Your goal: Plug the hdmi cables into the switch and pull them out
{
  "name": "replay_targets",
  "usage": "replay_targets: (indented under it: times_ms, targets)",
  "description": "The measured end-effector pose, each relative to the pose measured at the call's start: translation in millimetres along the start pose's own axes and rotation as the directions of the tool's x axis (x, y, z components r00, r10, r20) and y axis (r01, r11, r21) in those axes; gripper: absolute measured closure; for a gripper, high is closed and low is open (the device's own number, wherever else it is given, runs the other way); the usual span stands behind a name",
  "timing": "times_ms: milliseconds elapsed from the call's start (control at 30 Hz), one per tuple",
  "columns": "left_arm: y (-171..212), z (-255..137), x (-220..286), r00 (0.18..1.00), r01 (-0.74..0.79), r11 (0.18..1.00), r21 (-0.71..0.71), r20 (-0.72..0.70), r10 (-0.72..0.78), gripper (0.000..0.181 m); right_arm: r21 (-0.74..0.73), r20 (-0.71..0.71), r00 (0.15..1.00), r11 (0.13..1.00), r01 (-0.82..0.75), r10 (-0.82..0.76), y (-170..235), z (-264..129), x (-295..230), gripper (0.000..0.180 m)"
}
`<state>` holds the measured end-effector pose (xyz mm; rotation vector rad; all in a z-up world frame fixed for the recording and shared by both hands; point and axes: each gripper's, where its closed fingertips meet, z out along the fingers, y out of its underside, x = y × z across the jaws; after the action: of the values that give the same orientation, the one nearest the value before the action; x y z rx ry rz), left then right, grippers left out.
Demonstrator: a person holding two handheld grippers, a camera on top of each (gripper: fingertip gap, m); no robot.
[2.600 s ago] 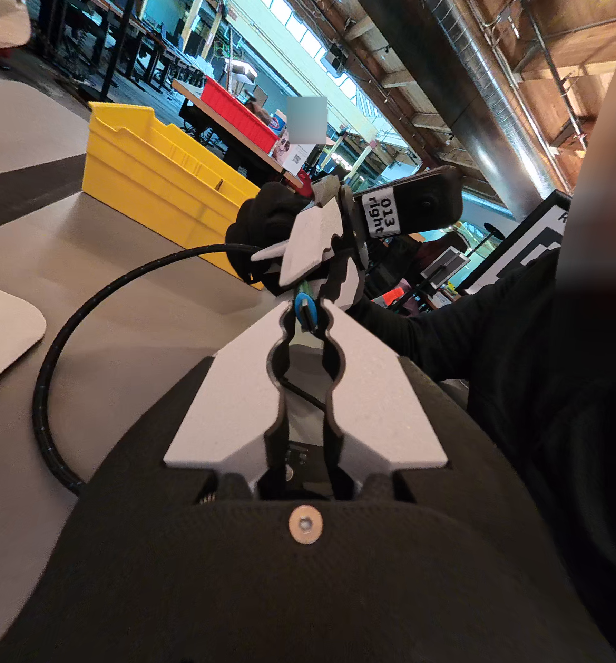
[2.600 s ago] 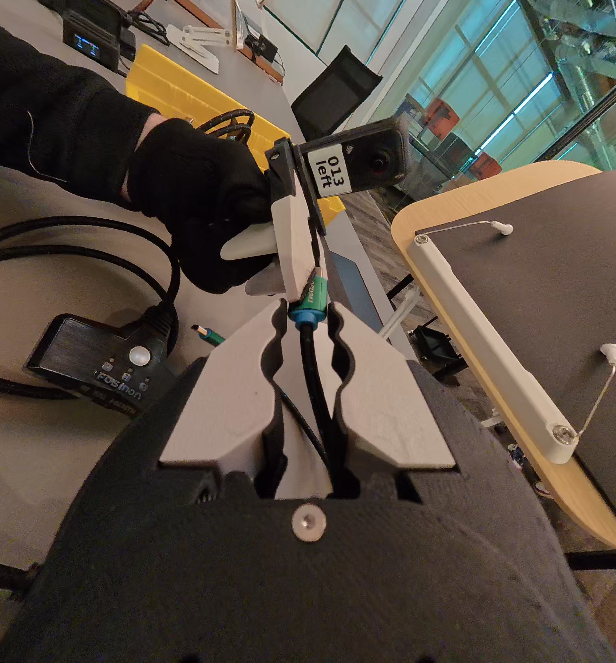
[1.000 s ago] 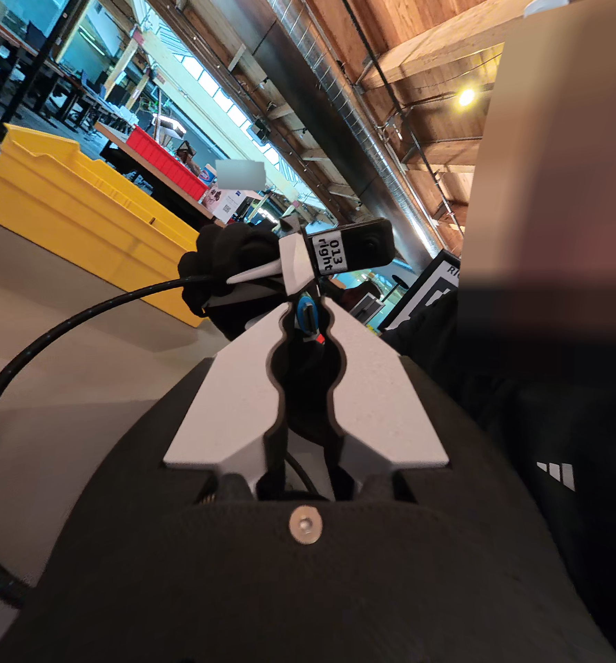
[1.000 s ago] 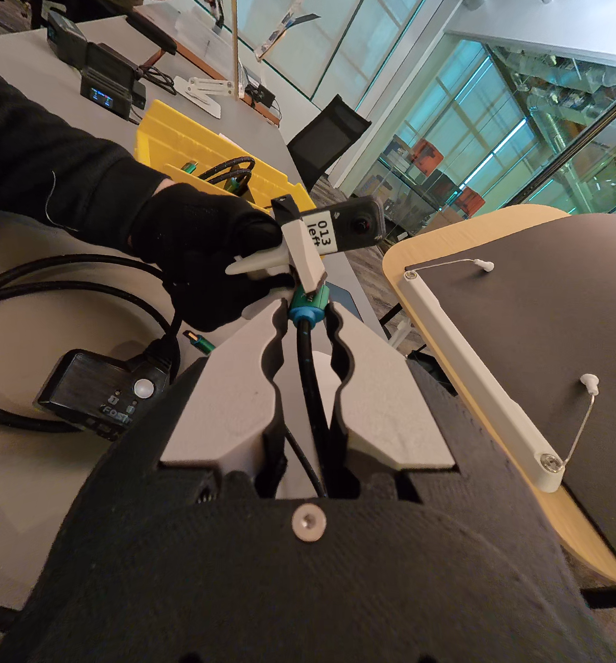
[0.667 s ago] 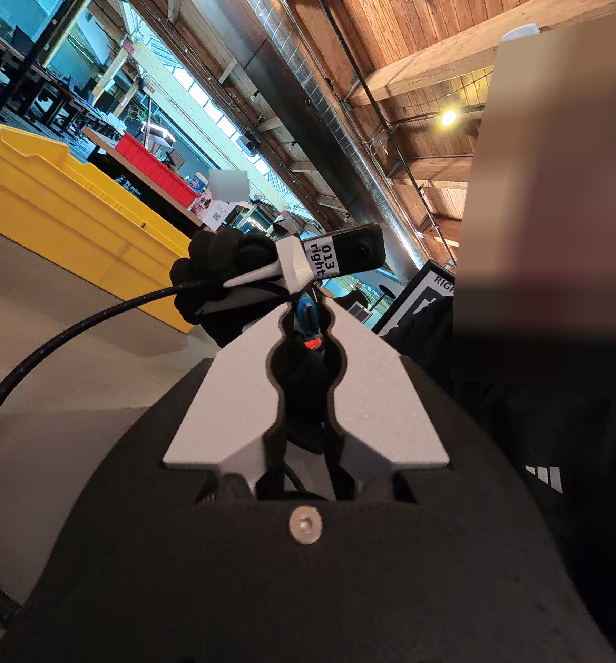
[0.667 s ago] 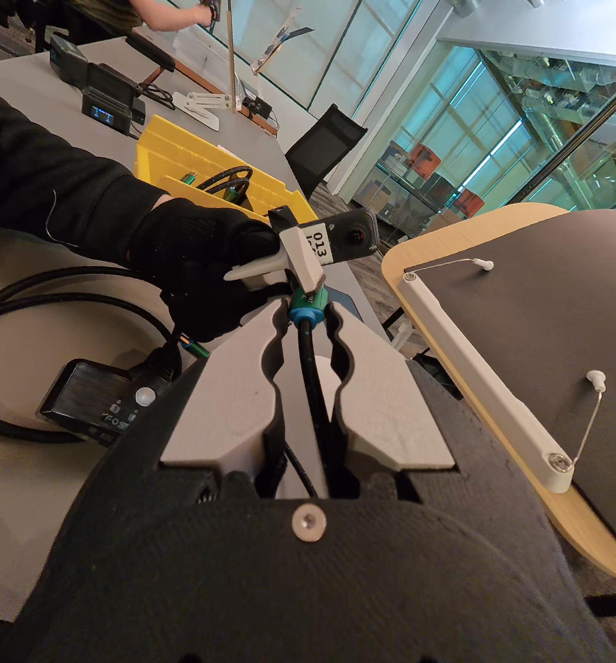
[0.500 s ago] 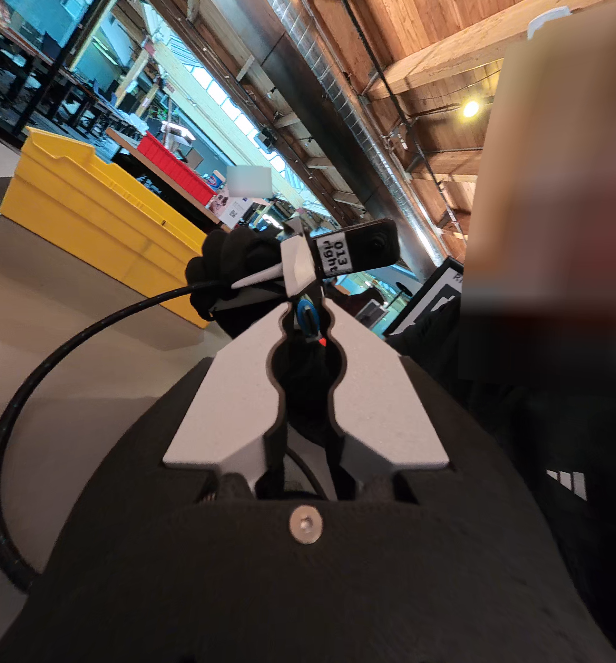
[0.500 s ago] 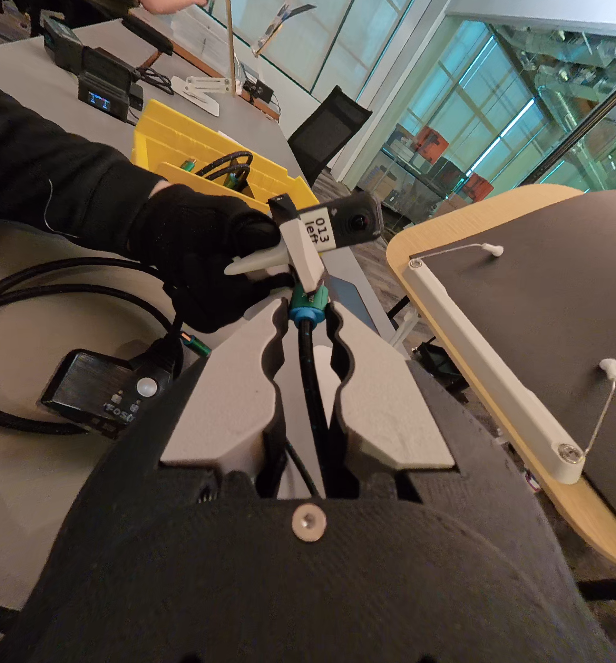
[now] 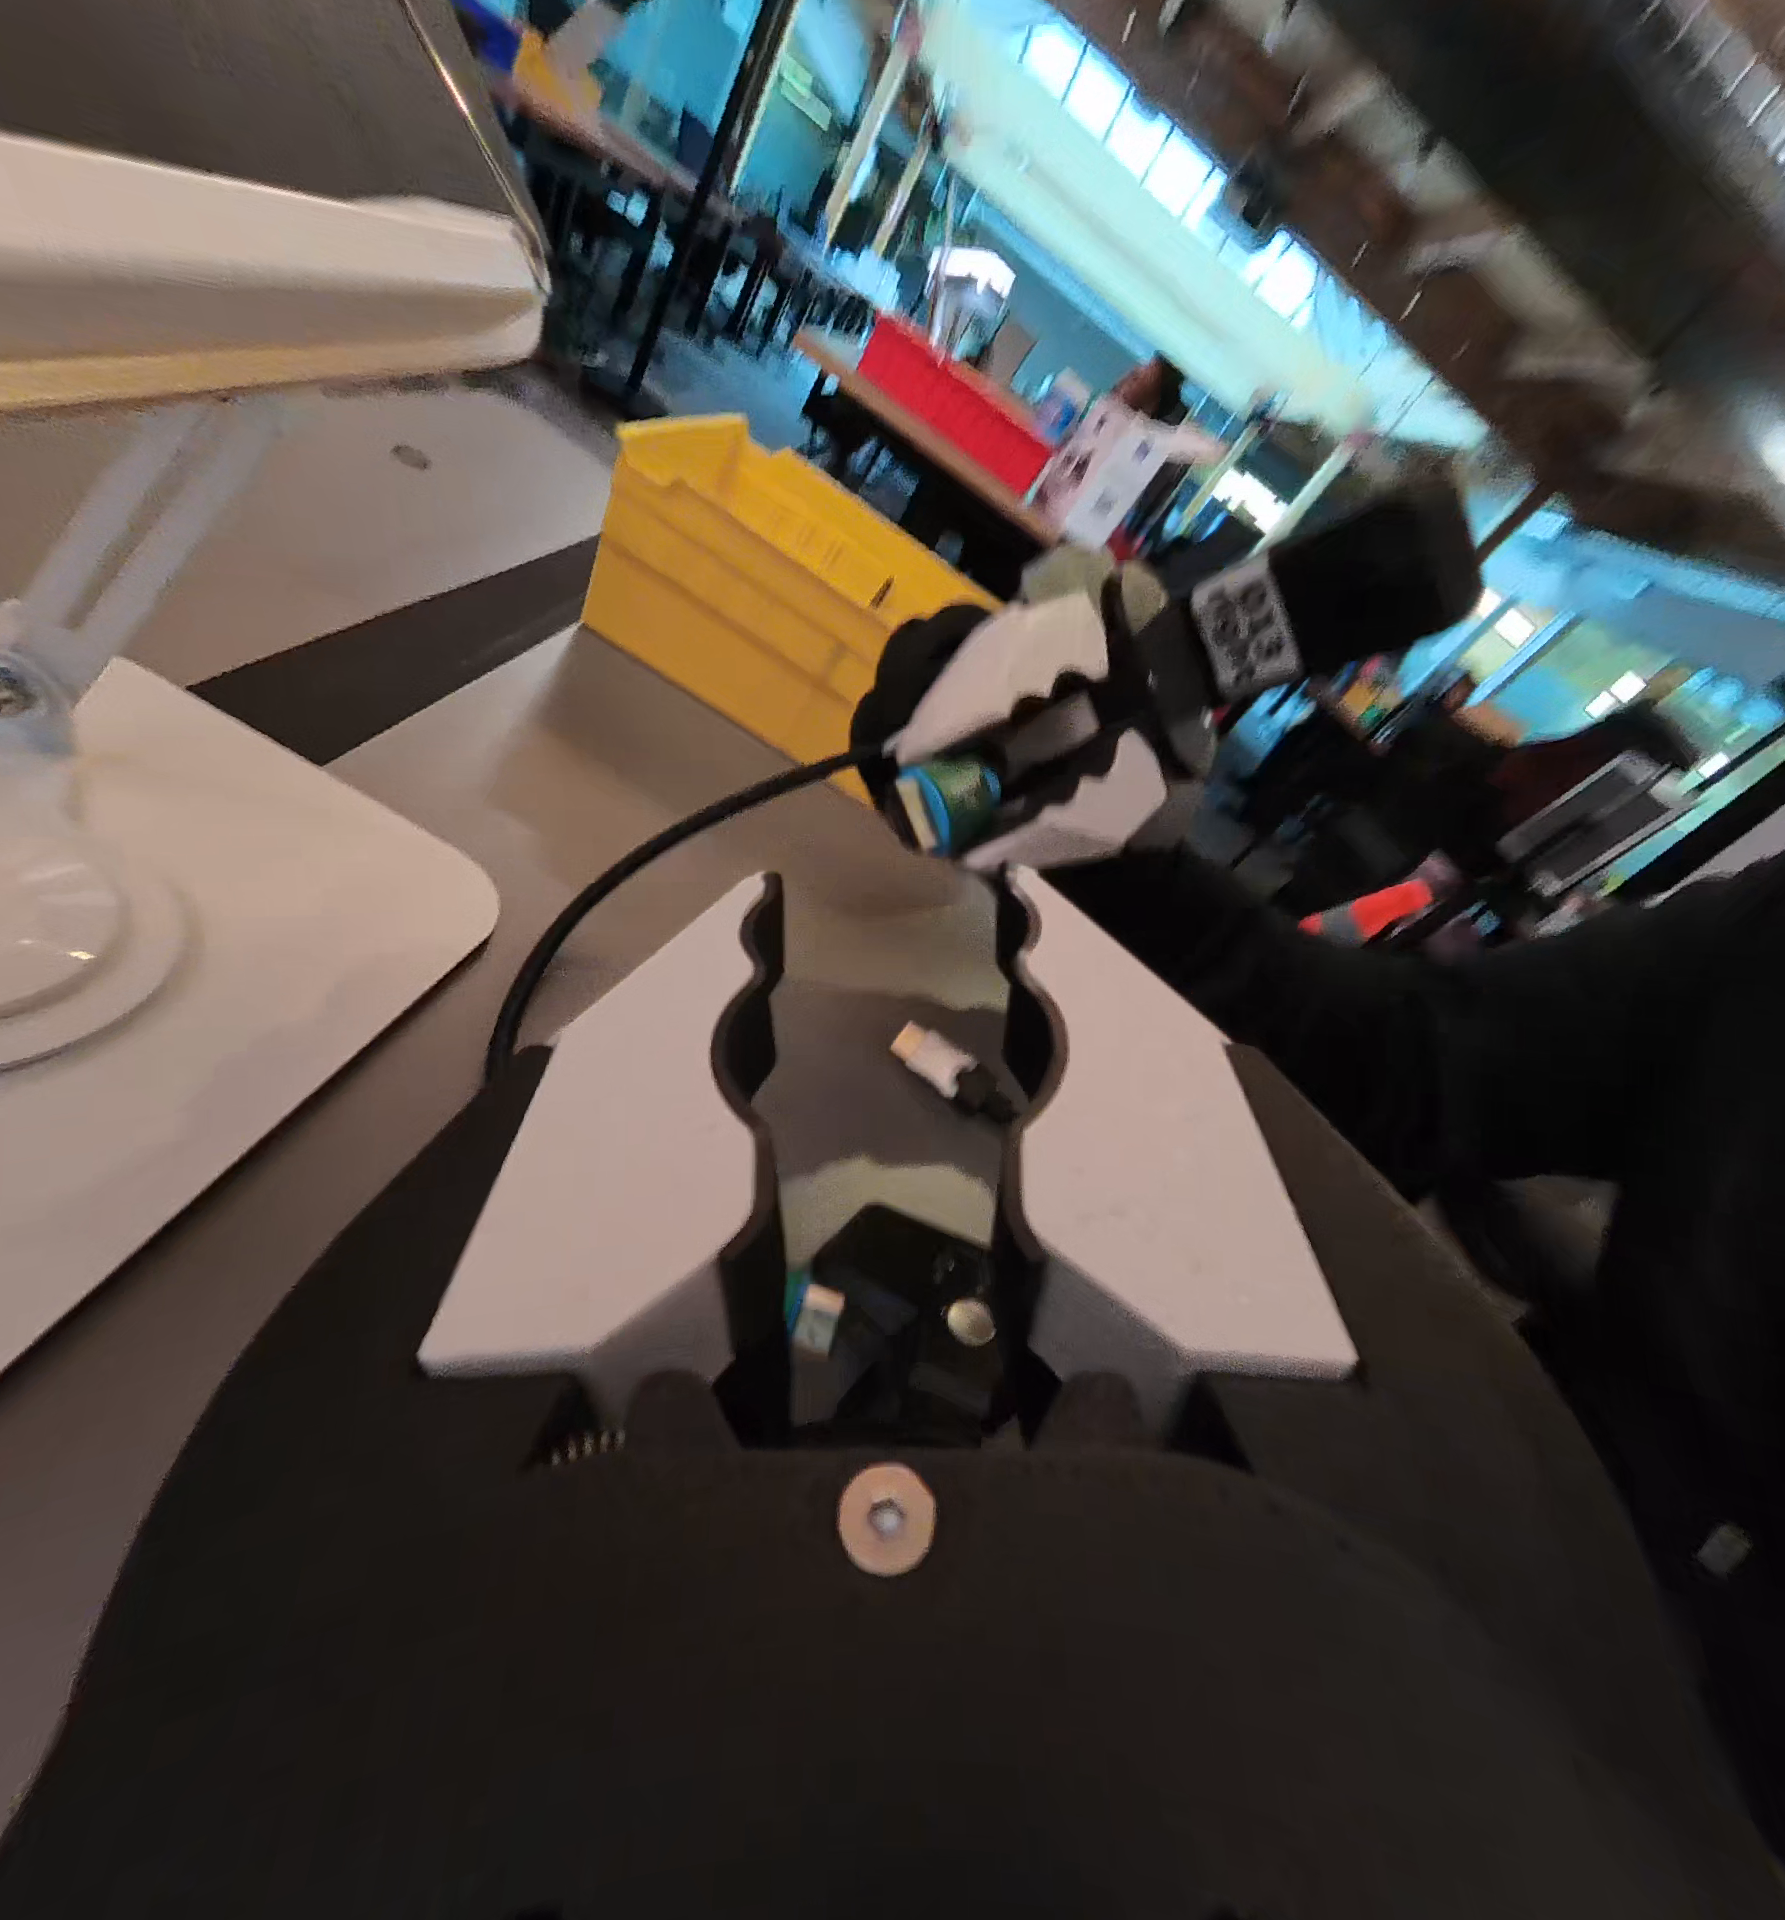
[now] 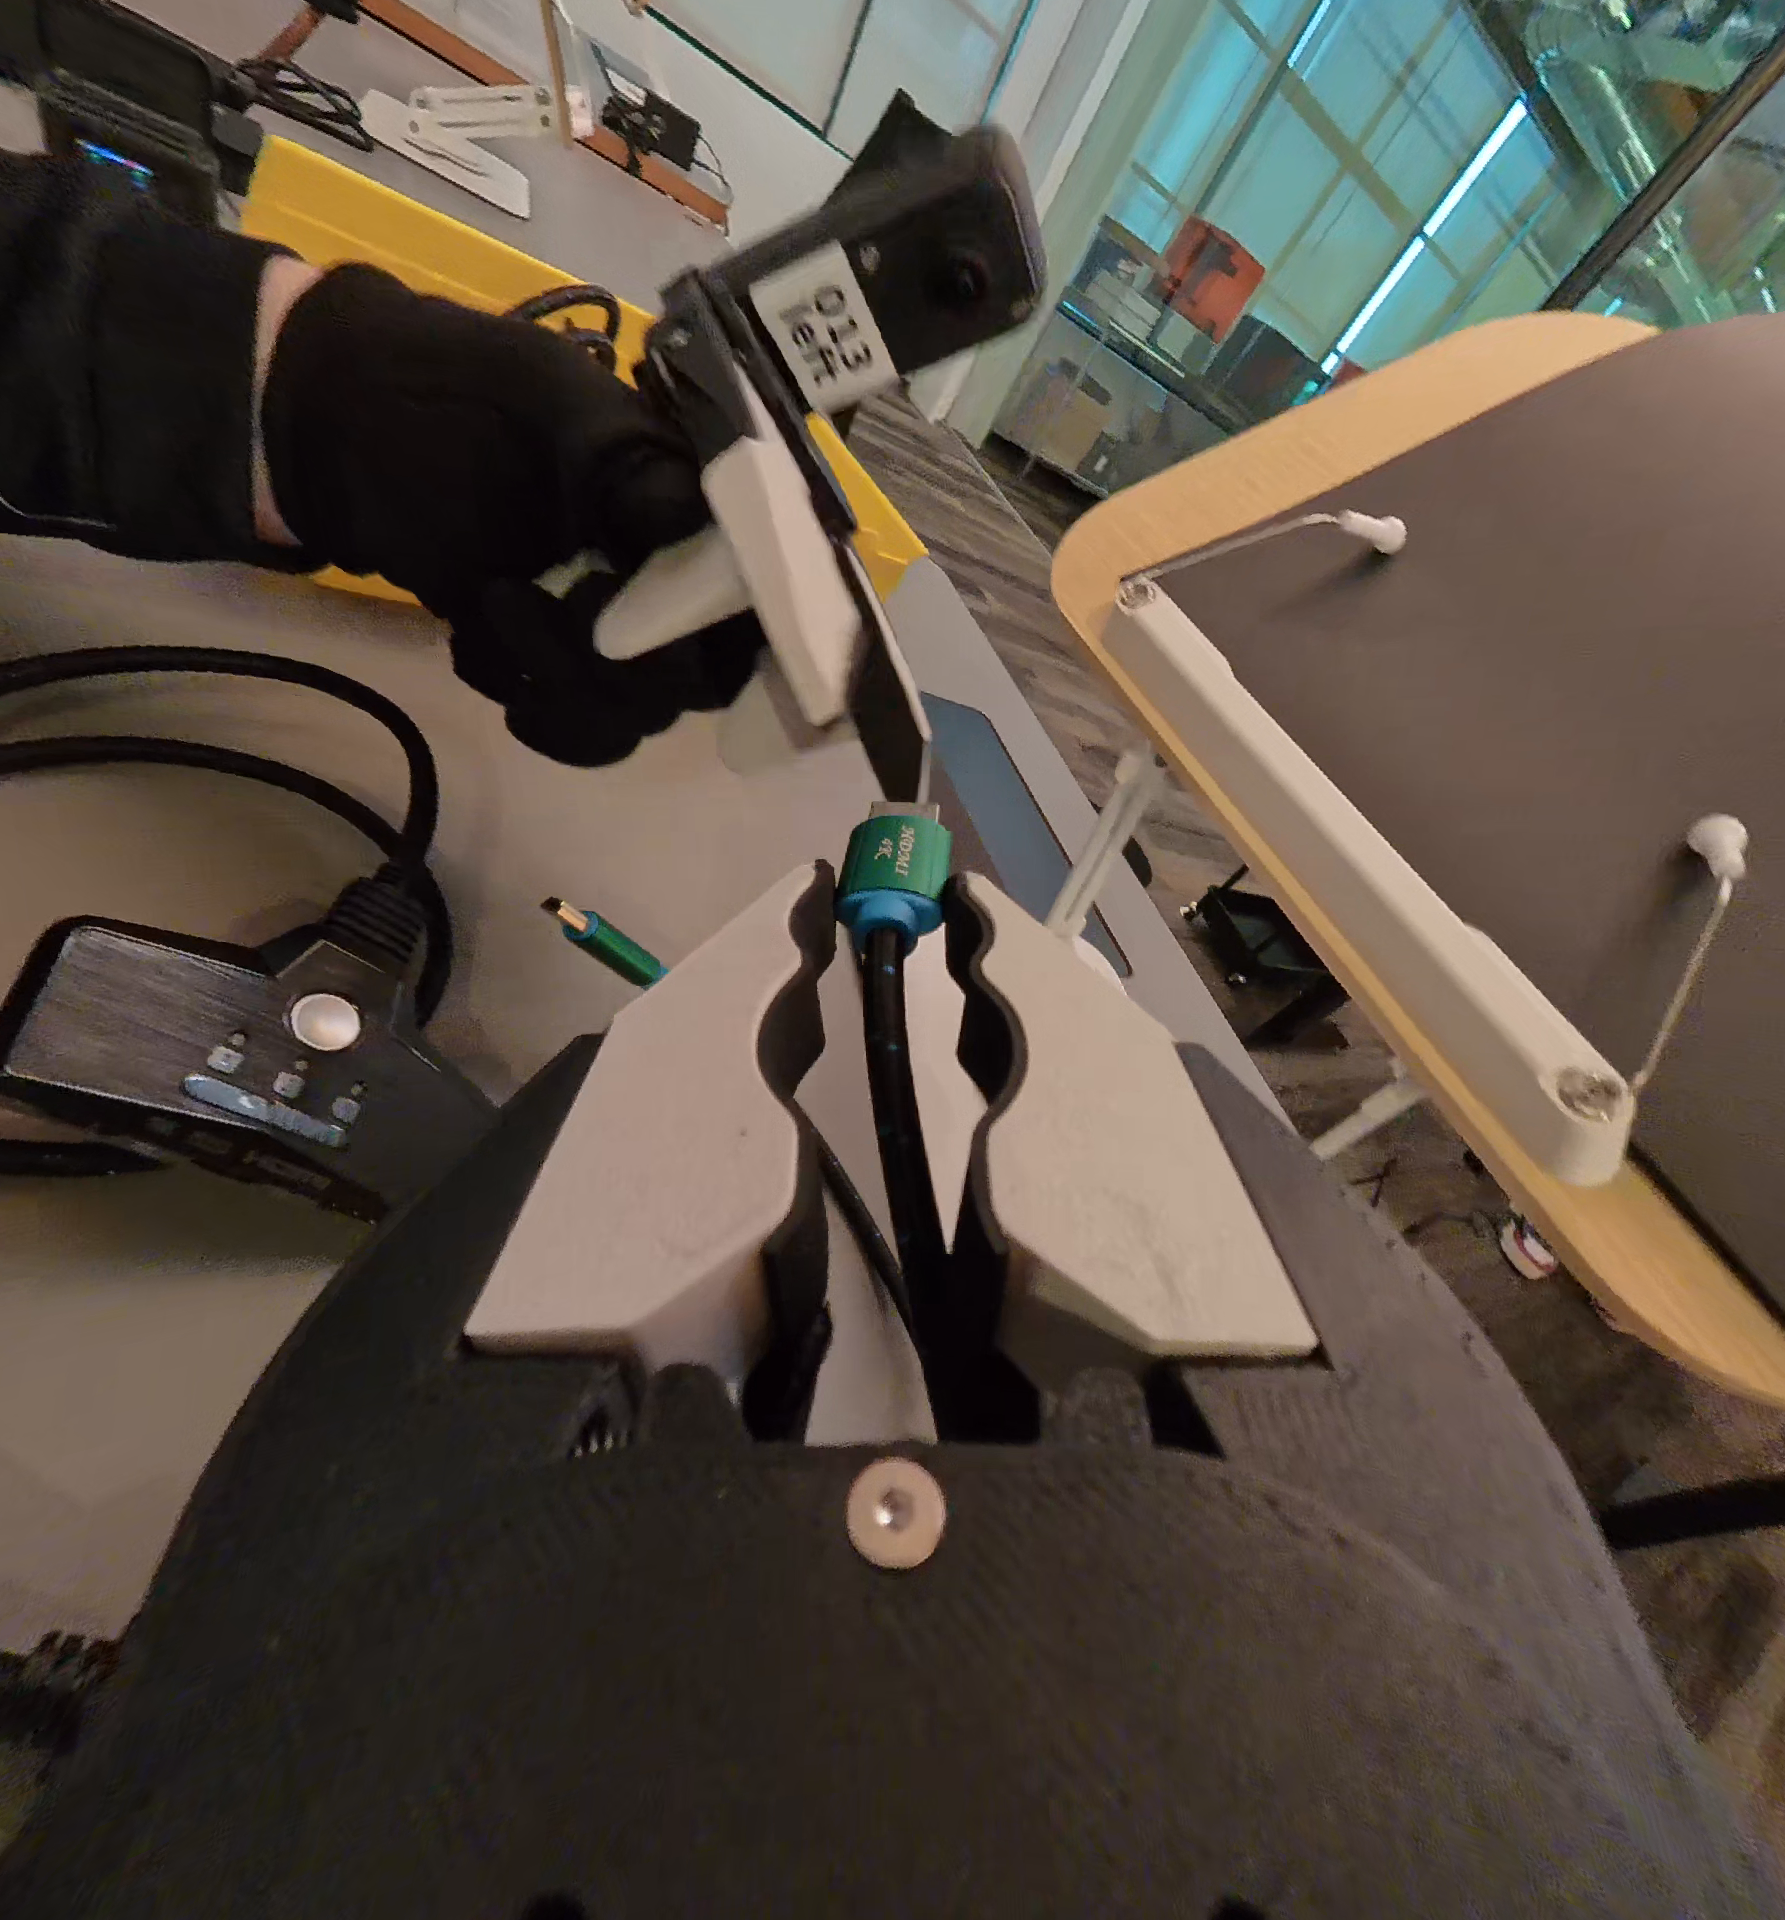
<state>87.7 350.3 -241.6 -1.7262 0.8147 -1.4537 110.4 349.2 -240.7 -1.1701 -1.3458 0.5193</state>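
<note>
In the right wrist view my right gripper (image 10: 893, 883) is shut on a black HDMI cable (image 10: 893, 1049), just behind its green and blue plug (image 10: 893, 857). My left gripper (image 10: 867, 727) hangs just above the plug tip, apart from it. In the left wrist view my left gripper (image 9: 888, 894) is open and empty. My right gripper (image 9: 935, 800) shows beyond it with the plug (image 9: 950, 790). The black switch (image 10: 192, 1039) lies on the table to the left with one cable plugged in. It also shows low between my left fingers (image 9: 867, 1299). A second green plug (image 10: 607, 948) lies loose beside it.
A yellow bin (image 9: 763, 582) stands at the back of the grey table (image 10: 88, 1351). A white stand base (image 9: 88, 987) sits at the left. A wood-edged black board (image 10: 1490, 675) stands at the right. Black cables (image 10: 244, 707) loop by the switch. A small white connector (image 9: 935, 1060) lies ahead. Left tips and right tips are each some 15 centimetres from the black switch (image 10: 192, 1039).
My left gripper has opened, let go of the plug and drawn back from it, tilting down toward the table. My right gripper still holds the cable.
</note>
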Motion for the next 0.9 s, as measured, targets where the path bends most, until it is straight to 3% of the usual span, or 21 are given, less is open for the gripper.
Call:
replay_targets:
  times_ms: [133, 267, 433, 567, 700, 900]
  targets:
    - [18.7, 1.7, 4.8, 0.985, -0.14, 0.971, -0.193, 0.075, 0.157, 0.131, -0.028, -0.044, 0.998, 0.999, -0.045, 0.044, 17.2, -7.6, 15.4, 0.161]
    - [46.7, 3.8, 27.8, 0.966, -0.24, 0.895, -0.377, -0.004, 0.258, 0.114, -0.04, -0.063, 0.996, 0.997, -0.067, 0.064, 26.3, -12.2, 22.7, 0.161]
    - [125.9, 0.0, 36.8, 0.933, -0.312, 0.615, -0.724, -0.11, 0.343, 0.08, -0.06, -0.06, 0.996, 0.996, -0.065, 0.062, 31.7, -9.9, 21.3, 0.16]
    - [164.9, -2.3, 22.4, 0.927, -0.266, 0.441, -0.857, -0.102, 0.361, 0.063, -0.062, -0.06, 0.996, 0.996, -0.067, 0.063, 32.6, -10.0, 21.5, 0.161]
    - [178.3, -6.5, 9.9, 0.926, -0.208, 0.367, -0.907, -0.061, 0.372, 0.065, -0.06, -0.062, 0.996, 0.995, -0.074, 0.071, 33.9, -11.0, 22.9, 0.161]
    - [176.8, 1.4, 12.7, 0.931, -0.196, 0.379, -0.904, -0.051, 0.361, 0.088, -0.063, -0.059, 0.995, 0.995, -0.079, 0.075, 35.5, -10.7, 22.7, 0.161]
